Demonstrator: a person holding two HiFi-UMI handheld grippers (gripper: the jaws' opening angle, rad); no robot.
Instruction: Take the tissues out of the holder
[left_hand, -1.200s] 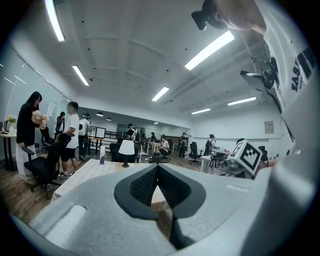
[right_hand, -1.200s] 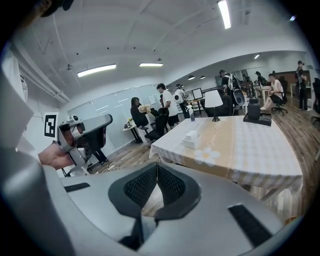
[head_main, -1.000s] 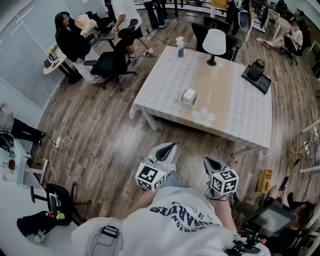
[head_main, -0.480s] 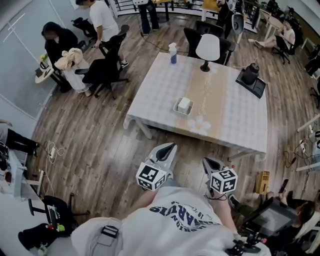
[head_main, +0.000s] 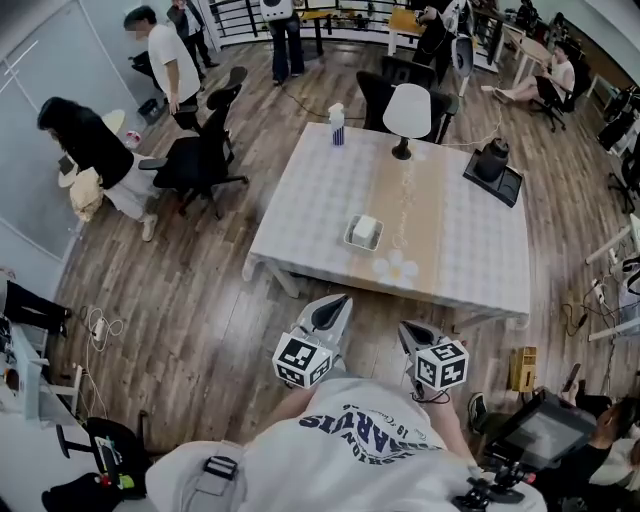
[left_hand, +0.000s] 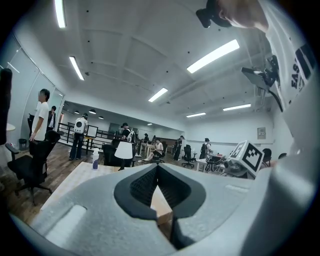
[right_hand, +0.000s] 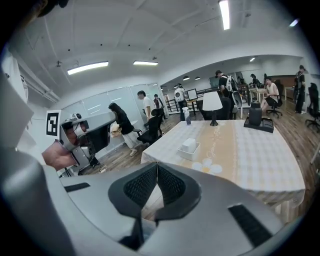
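Observation:
A white holder (head_main: 362, 234) with white tissues (head_main: 365, 228) standing up in it sits near the front left of the table (head_main: 470, 240); the right gripper view shows the holder (right_hand: 189, 150) too. Both grippers are held close to my body, well short of the table. My left gripper (head_main: 338, 303) is shut with nothing in it, its tips meeting in its own view (left_hand: 157, 167). My right gripper (head_main: 405, 327) is shut and empty too, tips meeting (right_hand: 157, 167).
On the table stand a white lamp (head_main: 406, 115), a spray bottle (head_main: 337, 124) and a black kettle on a tray (head_main: 492, 165). Office chairs (head_main: 198, 160) and several people stand beyond it. A yellow crate (head_main: 521, 369) lies on the floor at right.
The view has swung: the table and holder drifted slightly left and nearer. A person at the far left walked away from the chair. Both grippers stayed shut near my body.

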